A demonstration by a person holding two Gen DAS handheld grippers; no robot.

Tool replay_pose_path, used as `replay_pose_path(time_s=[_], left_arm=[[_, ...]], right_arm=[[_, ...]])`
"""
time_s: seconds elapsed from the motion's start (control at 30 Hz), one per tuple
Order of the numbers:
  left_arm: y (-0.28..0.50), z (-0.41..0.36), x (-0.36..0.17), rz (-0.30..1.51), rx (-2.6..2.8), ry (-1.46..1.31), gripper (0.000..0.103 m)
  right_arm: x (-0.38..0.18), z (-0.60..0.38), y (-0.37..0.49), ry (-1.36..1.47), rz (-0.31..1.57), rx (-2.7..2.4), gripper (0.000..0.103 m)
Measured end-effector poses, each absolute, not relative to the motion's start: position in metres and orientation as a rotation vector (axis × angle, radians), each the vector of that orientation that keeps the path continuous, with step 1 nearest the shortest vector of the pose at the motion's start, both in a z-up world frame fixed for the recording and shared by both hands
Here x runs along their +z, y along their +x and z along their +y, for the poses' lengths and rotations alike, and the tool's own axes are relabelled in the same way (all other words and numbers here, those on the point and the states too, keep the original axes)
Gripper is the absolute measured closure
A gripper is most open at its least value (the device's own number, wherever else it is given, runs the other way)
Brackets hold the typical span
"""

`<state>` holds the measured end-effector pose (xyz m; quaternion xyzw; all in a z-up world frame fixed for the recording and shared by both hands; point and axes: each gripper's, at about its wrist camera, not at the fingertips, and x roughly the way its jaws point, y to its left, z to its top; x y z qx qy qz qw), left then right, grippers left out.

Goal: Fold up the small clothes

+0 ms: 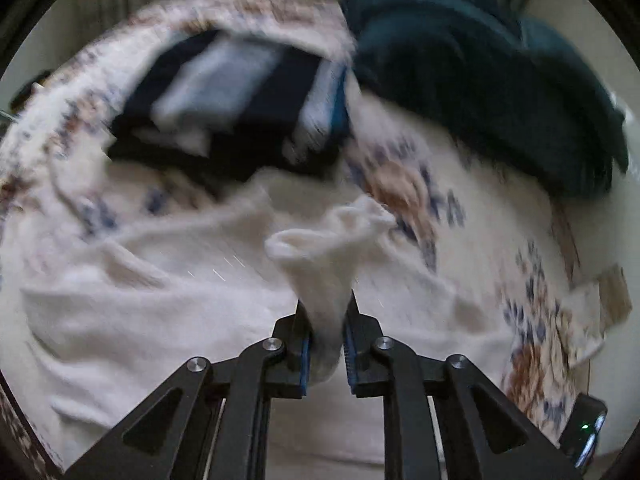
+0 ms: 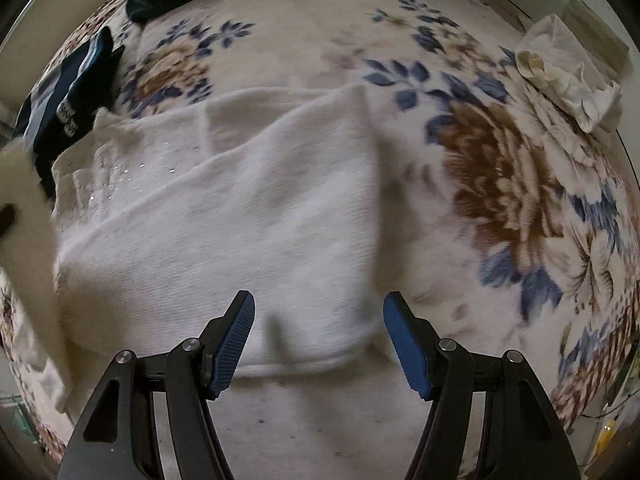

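Low centre of my left view, my left gripper pinches a sleeve of the white top. My right gripper hangs unclenched over its hem; no label is legible.

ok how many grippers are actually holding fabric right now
1. The left hand-held gripper pinches part of the white garment; the right hand-held gripper hangs open above it, holding nothing.
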<state>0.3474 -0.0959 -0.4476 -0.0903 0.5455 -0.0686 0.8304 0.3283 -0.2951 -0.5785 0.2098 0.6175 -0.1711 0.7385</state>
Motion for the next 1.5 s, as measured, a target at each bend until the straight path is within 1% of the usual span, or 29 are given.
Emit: replay_pose_path(time_s=[0.03, 0.07, 0.1, 0.13, 0.17, 0.2, 0.23, 0.27, 0.4, 0.5, 0.57, 0.6, 0.63, 0.67, 0.7, 0.87, 0.93, 1.03, 1.13, 1.27, 1.4, 1.5], left_arm=[[0.345, -0.102, -0.453, 1.184, -0.143, -0.195, 0.089], [0.342, -0.103, -0.456, 1.196, -0.125, -0.184, 0.083], [0.337, -0.104, -0.456, 1.196, -0.111, -0.177, 0.071], [0.33, -0.098, -0.454, 1.185, -0.108, -0.192, 0.065], [0.323, -0.084, -0.452, 1.174, -0.089, -0.212, 0.051], [0.316, -0.073, -0.452, 1.17, -0.063, -0.219, 0.027], [0.309, -0.059, -0.452, 1.168, -0.028, -0.215, 0.016], [0.303, -0.048, -0.457, 1.165, 0.011, -0.197, 0.01], [0.269, 0.011, -0.48, 1.193, 0.253, -0.068, 0.01], [0.246, 0.058, -0.509, 1.287, 0.378, -0.108, 0.01], [0.236, 0.075, -0.518, 1.305, 0.43, -0.122, 0.01], [0.229, 0.085, -0.519, 1.303, 0.454, -0.127, 0.01], [0.226, 0.089, -0.518, 1.298, 0.467, -0.131, 0.01], [0.222, 0.094, -0.517, 1.288, 0.485, -0.132, 0.01], [0.221, 0.097, -0.514, 1.281, 0.497, -0.13, 0.01], [0.223, 0.106, -0.499, 1.238, 0.53, -0.146, 0.01], [0.231, 0.107, -0.488, 1.218, 0.529, -0.16, 0.01], [0.242, 0.111, -0.477, 1.187, 0.521, -0.18, 0.01], [0.256, 0.112, -0.475, 1.173, 0.509, -0.194, 0.01], [0.277, 0.107, -0.481, 1.165, 0.494, -0.207, 0.01], [0.293, 0.101, -0.488, 1.173, 0.482, -0.187, 0.01], [0.3, 0.098, -0.489, 1.171, 0.477, -0.182, 0.01]], right_arm=[[-0.578, -0.299, 0.328, 0.468, 1.357, -0.374, 0.034], [-0.576, -0.303, 0.328, 0.482, 1.356, -0.365, 0.034], [-0.574, -0.307, 0.328, 0.497, 1.353, -0.354, 0.034], [-0.57, -0.31, 0.328, 0.518, 1.349, -0.34, 0.034], [-0.567, -0.313, 0.328, 0.54, 1.345, -0.325, 0.034], [-0.563, -0.314, 0.331, 0.578, 1.336, -0.299, 0.034], [-0.559, -0.312, 0.336, 0.613, 1.327, -0.273, 0.034], [-0.557, -0.31, 0.342, 0.64, 1.32, -0.246, 0.034], [-0.558, -0.283, 0.384, 0.677, 1.312, -0.111, 0.034], [-0.577, -0.252, 0.422, 0.635, 1.353, -0.055, 0.034], [-0.596, -0.235, 0.443, 0.586, 1.414, -0.066, 0.034], [-0.604, -0.228, 0.45, 0.575, 1.439, -0.074, 0.036], [-0.607, -0.222, 0.454, 0.567, 1.447, -0.076, 0.056], [-0.607, -0.216, 0.458, 0.526, 1.454, -0.095, 0.093], [-0.602, -0.211, 0.459, 0.489, 1.449, -0.111, 0.096], [-0.558, -0.211, 0.442, 0.449, 1.324, -0.127, 0.098], [-0.537, -0.226, 0.429, 0.442, 1.274, -0.159, 0.098], [-0.522, -0.261, 0.406, 0.428, 1.24, -0.237, 0.098], [-0.526, -0.303, 0.385, 0.469, 1.257, -0.306, 0.098], [-0.547, -0.339, 0.364, 0.505, 1.304, -0.372, 0.098], [-0.563, -0.346, 0.355, 0.496, 1.338, -0.391, 0.098], [-0.579, -0.342, 0.358, 0.541, 1.402, -0.288, 0.097]])
